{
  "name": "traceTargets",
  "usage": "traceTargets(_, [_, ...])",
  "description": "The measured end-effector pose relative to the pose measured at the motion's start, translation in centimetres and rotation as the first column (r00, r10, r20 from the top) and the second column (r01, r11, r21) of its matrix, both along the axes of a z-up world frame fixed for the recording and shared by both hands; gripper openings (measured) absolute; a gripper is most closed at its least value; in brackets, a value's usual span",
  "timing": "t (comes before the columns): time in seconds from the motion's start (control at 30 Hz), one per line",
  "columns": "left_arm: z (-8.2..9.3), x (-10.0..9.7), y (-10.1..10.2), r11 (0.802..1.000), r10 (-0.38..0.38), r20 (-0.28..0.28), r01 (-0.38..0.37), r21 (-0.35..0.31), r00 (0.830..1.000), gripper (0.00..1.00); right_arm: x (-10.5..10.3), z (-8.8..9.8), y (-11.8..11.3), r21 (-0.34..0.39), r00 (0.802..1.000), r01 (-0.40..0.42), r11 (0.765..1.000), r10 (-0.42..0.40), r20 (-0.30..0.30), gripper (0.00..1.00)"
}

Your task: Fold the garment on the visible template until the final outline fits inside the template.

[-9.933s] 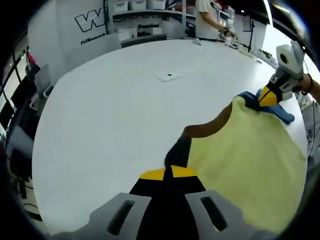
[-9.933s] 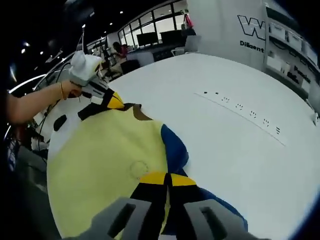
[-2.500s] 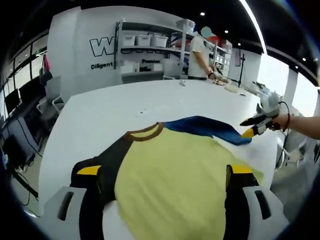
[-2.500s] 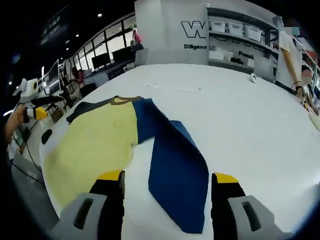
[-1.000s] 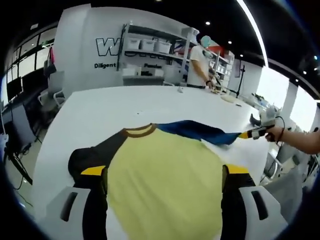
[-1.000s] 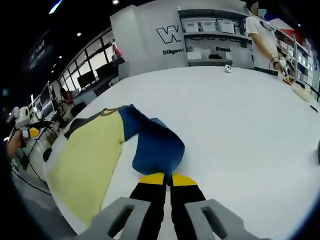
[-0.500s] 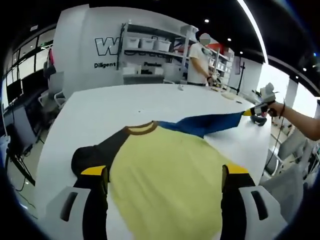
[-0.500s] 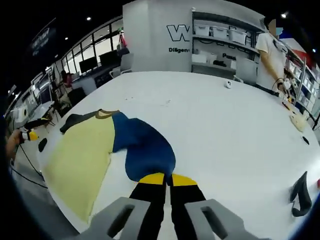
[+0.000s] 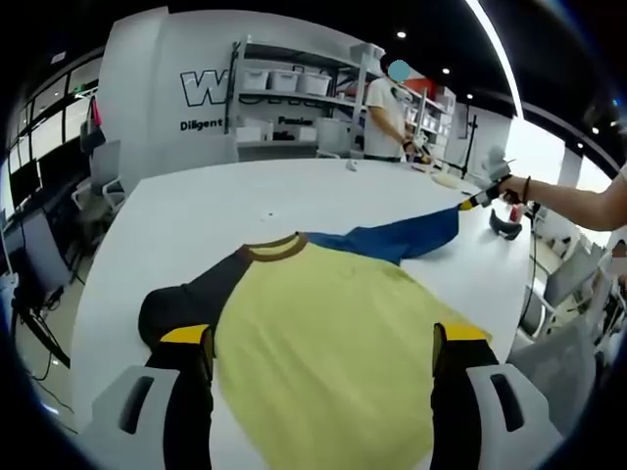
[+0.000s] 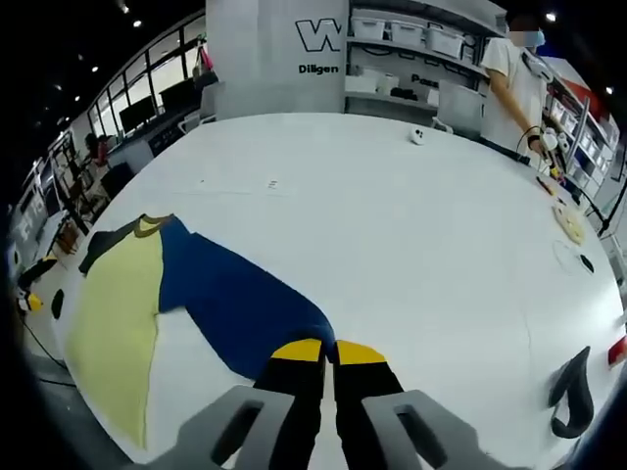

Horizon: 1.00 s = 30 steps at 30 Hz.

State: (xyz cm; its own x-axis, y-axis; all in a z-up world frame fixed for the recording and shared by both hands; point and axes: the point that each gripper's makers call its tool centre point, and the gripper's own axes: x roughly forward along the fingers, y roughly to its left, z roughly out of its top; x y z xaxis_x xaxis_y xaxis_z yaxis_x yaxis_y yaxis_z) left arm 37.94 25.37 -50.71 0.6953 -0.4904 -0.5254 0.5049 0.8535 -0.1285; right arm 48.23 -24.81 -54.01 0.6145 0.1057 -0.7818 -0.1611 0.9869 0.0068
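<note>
My right gripper [image 10: 328,350] pinches the yellow-and-blue long-sleeved garment's [image 9: 323,313] blue sleeve [image 10: 230,299], stretched over open white table [image 10: 411,235]; left gripper [image 9: 323,343] spread.

Both views face the garment [image 9: 323,323] from opposite sides.

This is a lab or workshop floor in an open-plan office. A very large white table [image 10: 421,225] takes up the middle of the room. Behind it a white wall [image 9: 167,78] carries big outlined lettering starting with "W" and a smaller line starting "Diligent". Next to the wall, metal shelves [image 9: 284,98] hold rows of white bins [image 10: 431,41] and boxes. A person [image 9: 384,108] in a white shirt stands working at a bench beside the shelves. To one side, desks with monitors [image 10: 137,113] and office chairs [image 9: 98,186] line up under windows. The ceiling is dark, with spot lights [image 9: 402,35] and a light strip.
</note>
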Motion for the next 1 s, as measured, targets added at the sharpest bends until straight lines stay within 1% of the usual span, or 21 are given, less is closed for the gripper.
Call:
traceTargets(0.07, [0.0, 0.0, 0.0, 1.0, -0.003, 0.001, 0.003, 0.005, 1.0, 0.9, 0.5, 0.0, -0.4, -0.014, 1.0, 0.0, 1.0, 0.0, 0.013, 0.0])
traceTargets(0.13, [-0.2, 0.2, 0.0, 1.0, -0.005, -0.002, 0.005, 0.016, 1.0, 0.9, 1.2, 0.2, -1.1, -0.035, 0.999, 0.016, 0.999, -0.015, 0.039, 0.0])
traceTargets(0.17, [-0.2, 0.2, 0.0, 1.0, -0.005, -0.002, 0.005, 0.017, 1.0, 0.9, 1.6, 0.4, -1.6, -0.045, 0.998, 0.032, 0.998, -0.029, 0.058, 0.0])
traceTargets(0.2, [-0.2, 0.2, 0.0, 1.0, -0.005, -0.004, 0.005, 0.018, 1.0, 0.9, 2.1, 0.5, -2.6, -0.052, 0.995, 0.072, 0.996, -0.068, 0.071, 0.0])
traceTargets(0.27, [-0.2, 0.3, -0.1, 1.0, -0.004, -0.002, 0.004, 0.019, 1.0, 0.91, 2.7, 0.9, -3.2, -0.048, 0.992, 0.087, 0.995, -0.082, 0.097, 0.01])
traceTargets(0.3, [-0.2, 0.4, -0.1, 1.0, -0.006, -0.001, 0.006, 0.019, 1.0, 0.91, 3.1, 0.8, -3.6, -0.042, 0.992, 0.086, 0.995, -0.081, 0.101, 0.08])
traceTargets(0.37, [-0.1, 0.4, -0.2, 1.0, -0.008, 0.001, 0.008, 0.019, 1.0, 0.91, 3.5, 1.0, -3.6, -0.027, 0.99, 0.087, 0.996, -0.084, 0.117, 0.17])
traceTargets(0.4, [-0.2, 0.4, -0.2, 1.0, -0.008, 0.001, 0.008, 0.02, 1.0, 0.91, 3.4, 0.8, -3.3, -0.012, 0.991, 0.077, 0.997, -0.075, 0.11, 0.22])
traceTargets(0.43, [-0.2, 0.4, -0.2, 1.0, -0.008, 0.001, 0.008, 0.021, 1.0, 0.91, 3.4, 0.6, -3.2, -0.003, 0.992, 0.074, 0.997, -0.073, 0.105, 0.24])
traceTargets(0.5, [-0.3, 0.4, -0.2, 1.0, -0.007, -0.002, 0.007, 0.024, 1.0, 0.92, 3.1, -0.2, -2.7, 0.013, 0.993, 0.06, 0.998, -0.062, 0.102, 0.29])
traceTargets(0.57, [-0.4, 0.3, -0.2, 1.0, -0.008, -0.007, 0.008, 0.028, 1.0, 0.92, 2.7, -1.4, -2.3, 0.038, 0.994, 0.063, 0.997, -0.066, 0.085, 0.32])
traceTargets(0.6, [-0.4, 0.2, -0.3, 1.0, -0.01, -0.007, 0.01, 0.03, 1.0, 0.92, 2.3, -2.3, -2.2, 0.044, 0.995, 0.071, 0.996, -0.074, 0.067, 0.35])
traceTargets(0.67, [-0.4, 0.1, -0.2, 0.999, -0.012, -0.008, 0.013, 0.032, 1.0, 0.92, 2.1, -3.4, -2.3, 0.046, 0.995, 0.075, 0.996, -0.078, 0.064, 0.38])
traceTargets(0.7, [-0.4, 0.0, -0.2, 0.999, -0.013, -0.007, 0.013, 0.032, 1.0, 0.92, 1.4, -3.0, -1.6, 0.047, 0.994, 0.08, 0.996, -0.083, 0.068, 0.39])
traceTargets(0.77, [-0.3, 0.0, 0.0, 0.999, -0.013, -0.004, 0.013, 0.035, 1.0, 0.92, 0.8, -4.4, -1.3, 0.081, 0.994, 0.099, 0.992, -0.103, 0.04, 0.39])
traceTargets(0.83, [-0.2, 0.0, 0.2, 0.999, -0.009, 0.001, 0.009, 0.034, 1.0, 0.92, -0.1, -5.2, -0.5, 0.091, 0.994, 0.107, 0.99, -0.11, 0.024, 0.45])
traceTargets(0.9, [-0.3, 0.0, 0.4, 0.999, 0.0, -0.004, 0.0, 0.039, 1.0, 0.92, -0.5, -6.2, -0.1, 0.092, 0.993, 0.118, 0.989, -0.12, 0.011, 0.5])
traceTargets(0.93, [-0.3, 0.0, 0.5, 0.999, 0.002, -0.003, -0.002, 0.041, 1.0, 0.92, -0.7, -6.6, 0.0, 0.094, 0.991, 0.13, 0.987, -0.131, 0.001, 0.5])
traceTargets(0.97, [-0.3, 0.1, 0.6, 0.999, 0.006, -0.002, -0.006, 0.044, 1.0, 0.92, -1.0, -7.5, 0.3, 0.1, 0.988, 0.154, 0.983, -0.153, -0.021, 0.49])
traceTargets(1.0, [-0.3, 0.1, 0.7, 0.999, 0.011, -0.001, -0.011, 0.047, 1.0, 0.92, -1.0, -7.7, 0.5, 0.104, 0.987, 0.158, 0.982, -0.158, -0.013, 0.47])
